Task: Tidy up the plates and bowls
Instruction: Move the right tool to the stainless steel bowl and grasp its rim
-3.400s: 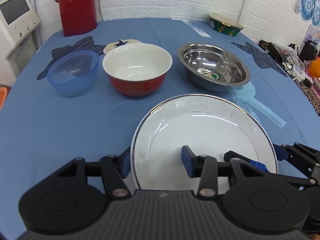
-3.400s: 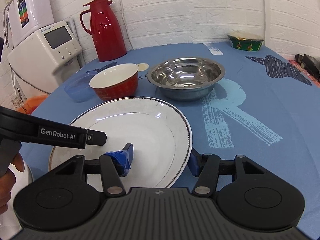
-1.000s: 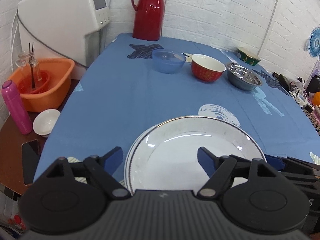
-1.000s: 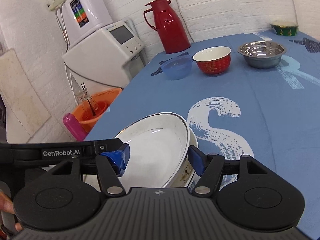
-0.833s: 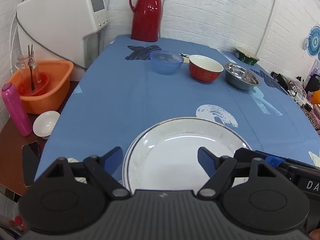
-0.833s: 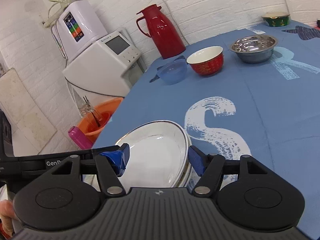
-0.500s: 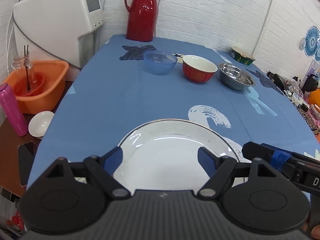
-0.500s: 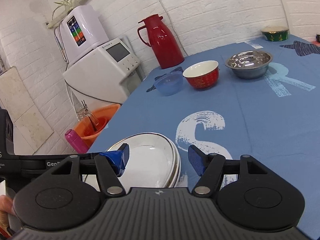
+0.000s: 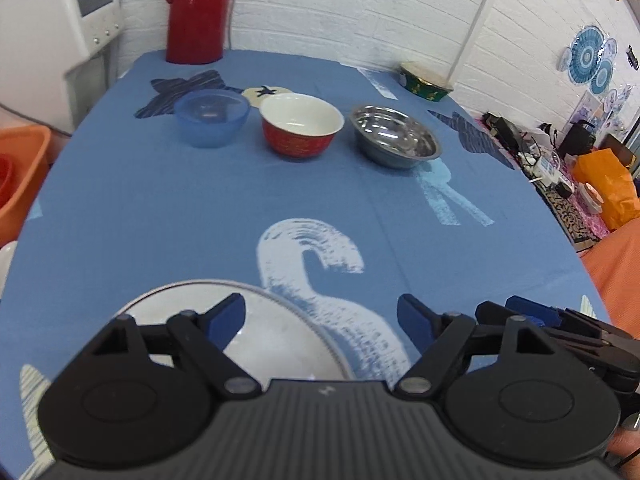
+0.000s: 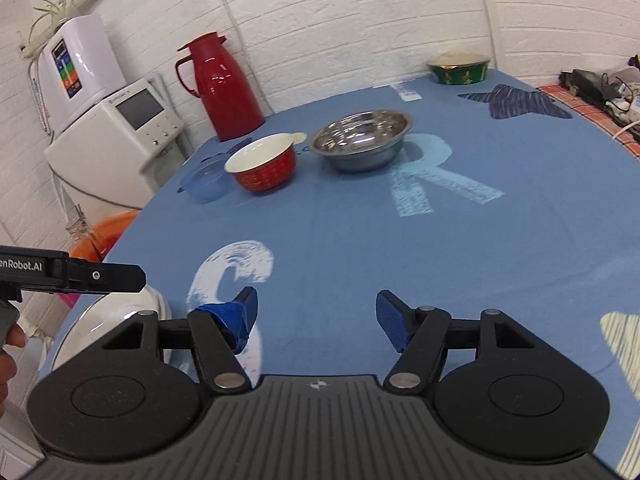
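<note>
The left gripper [image 9: 320, 318] has its jaws spread wide with nothing between them; the white plate [image 9: 276, 344] lies on the bench [image 9: 160, 208] directly beneath and just behind the left jaw, its rim running under that blue pad while the right jaw hangs over bare blue cloth. The plate is round, glossy white with a thin dark line at its edge, and in the right wrist view it [image 10: 120, 320] seems to sit on another white plate, at the bench's near edge, out to the left of the right gripper [image 10: 316, 314]. That gripper's jaws are also spread and empty, poised over the cloth beside a large white painted letter S [image 10: 232, 268]. Well ahead of both pairs of jaws, three bowls stand in a row, close together but apart: a translucent blue bowl [image 9: 212, 118] on the left, a red bowl [image 9: 302, 126] with a white inside in the middle, and a shiny steel bowl [image 9: 394, 136] on the right. Beyond them, at the far edge, stands a red thermos jug [image 9: 196, 12], and farther right a small green bowl [image 9: 426, 82] with gold trim. The right gripper's black body also shows low at the right of the left wrist view.
</note>
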Tool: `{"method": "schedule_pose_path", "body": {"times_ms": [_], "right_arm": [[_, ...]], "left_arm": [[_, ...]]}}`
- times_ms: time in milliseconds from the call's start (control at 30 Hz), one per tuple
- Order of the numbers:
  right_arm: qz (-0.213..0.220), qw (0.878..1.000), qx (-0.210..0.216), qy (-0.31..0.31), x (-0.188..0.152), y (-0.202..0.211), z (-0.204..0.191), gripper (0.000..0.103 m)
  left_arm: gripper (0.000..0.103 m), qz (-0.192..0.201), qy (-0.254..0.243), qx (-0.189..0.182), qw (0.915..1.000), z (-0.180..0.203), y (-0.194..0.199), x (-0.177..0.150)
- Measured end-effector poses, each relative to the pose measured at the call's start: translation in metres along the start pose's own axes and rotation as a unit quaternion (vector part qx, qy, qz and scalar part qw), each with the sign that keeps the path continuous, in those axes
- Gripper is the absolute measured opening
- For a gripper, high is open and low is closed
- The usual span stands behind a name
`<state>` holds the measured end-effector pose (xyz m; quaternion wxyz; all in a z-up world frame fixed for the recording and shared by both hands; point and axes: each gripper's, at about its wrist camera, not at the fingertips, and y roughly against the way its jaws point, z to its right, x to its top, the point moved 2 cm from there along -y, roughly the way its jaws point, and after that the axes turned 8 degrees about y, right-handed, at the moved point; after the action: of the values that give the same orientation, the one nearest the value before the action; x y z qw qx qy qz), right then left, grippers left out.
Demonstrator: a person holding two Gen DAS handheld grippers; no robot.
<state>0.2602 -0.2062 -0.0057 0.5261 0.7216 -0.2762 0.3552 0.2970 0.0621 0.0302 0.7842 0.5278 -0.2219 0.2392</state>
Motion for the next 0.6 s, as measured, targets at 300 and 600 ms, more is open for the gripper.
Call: {"method": "schedule_pose_path", "body": {"times_ms": [300, 600], "right_arm": [[-0.009, 0.999, -0.031, 0.01, 0.076, -0.05, 0.076, 0.052], [-0.032, 0.999, -0.033, -0.002, 0.141, -0.126, 0.115, 0.053]], "left_arm": [[0.08, -0.028, 0.113, 0.001, 0.9932, 0.063, -0.115, 0.086], [0.08, -0.029, 0.212, 0.029, 0.9763, 0.06, -0.181, 0.126]]}}
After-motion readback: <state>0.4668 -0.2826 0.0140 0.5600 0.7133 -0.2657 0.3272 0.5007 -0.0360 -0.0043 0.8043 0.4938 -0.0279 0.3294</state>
